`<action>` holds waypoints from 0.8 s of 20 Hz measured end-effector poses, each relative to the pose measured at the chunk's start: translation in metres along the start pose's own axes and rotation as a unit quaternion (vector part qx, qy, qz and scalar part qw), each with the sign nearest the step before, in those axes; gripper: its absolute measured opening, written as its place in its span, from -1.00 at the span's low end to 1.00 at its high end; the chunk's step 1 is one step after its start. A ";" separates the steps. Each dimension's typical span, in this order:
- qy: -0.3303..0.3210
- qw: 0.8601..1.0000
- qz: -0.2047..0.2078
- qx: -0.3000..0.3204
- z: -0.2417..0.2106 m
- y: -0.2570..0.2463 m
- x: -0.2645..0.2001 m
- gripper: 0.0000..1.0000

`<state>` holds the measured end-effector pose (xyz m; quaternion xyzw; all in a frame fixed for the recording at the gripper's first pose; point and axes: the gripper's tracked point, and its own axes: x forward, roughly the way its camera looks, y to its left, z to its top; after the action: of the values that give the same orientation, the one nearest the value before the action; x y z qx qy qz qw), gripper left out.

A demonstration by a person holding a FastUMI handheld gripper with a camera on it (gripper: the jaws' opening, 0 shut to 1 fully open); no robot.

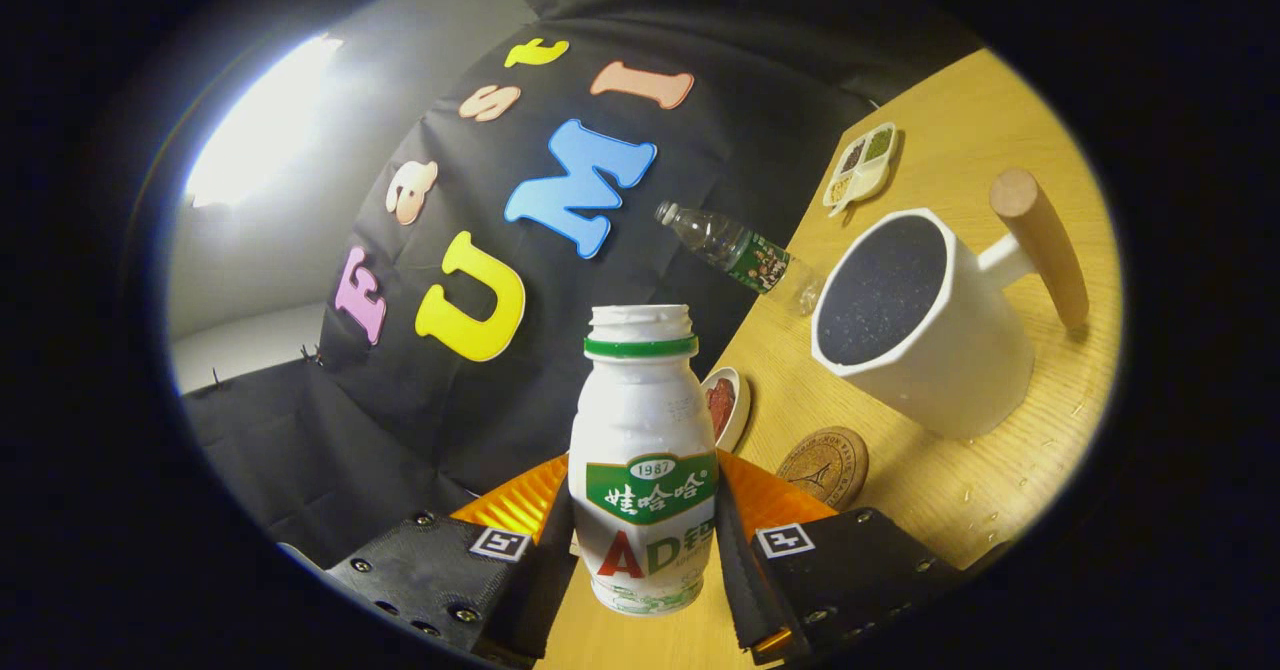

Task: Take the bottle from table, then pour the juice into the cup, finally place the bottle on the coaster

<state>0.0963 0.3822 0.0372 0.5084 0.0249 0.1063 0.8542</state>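
the gripper (643,540) has both fingers pressed against the sides of the bottle (642,450), one on each flank of its lower body, so it is clamped on the bottle; the bottle stands along the fingers with its open, capless mouth pointing away from them, and the whole scene is canted, which suggests the bottle is off the table and being carried. just past the bottle's right shoulder sits a small dish (727,405) with something red in it, close to the table's back edge by the black cloth wall. next comes the round cork coaster (825,465), just ahead of the right finger, and beyond it the white cup (925,335) with its dark inside and wooden handle (1040,245). a clear water bottle (740,253) lies near the back edge, and a divided dish (860,165) sits towards the far corner. judging by this, the pour is still to come: bring the mouth over the cup's wide opening before tipping, tilt slowly, keep the grip firm low on the body and clear the handle. the table (1000,470) is pale wood with small flecks near the cup; a bright light glows on the grey wall beyond the cloth.
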 end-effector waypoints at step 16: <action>-0.024 0.993 -0.006 0.116 0.009 -0.008 -0.001 0.33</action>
<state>0.0983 0.3709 0.0346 0.6064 0.0198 0.0858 0.7902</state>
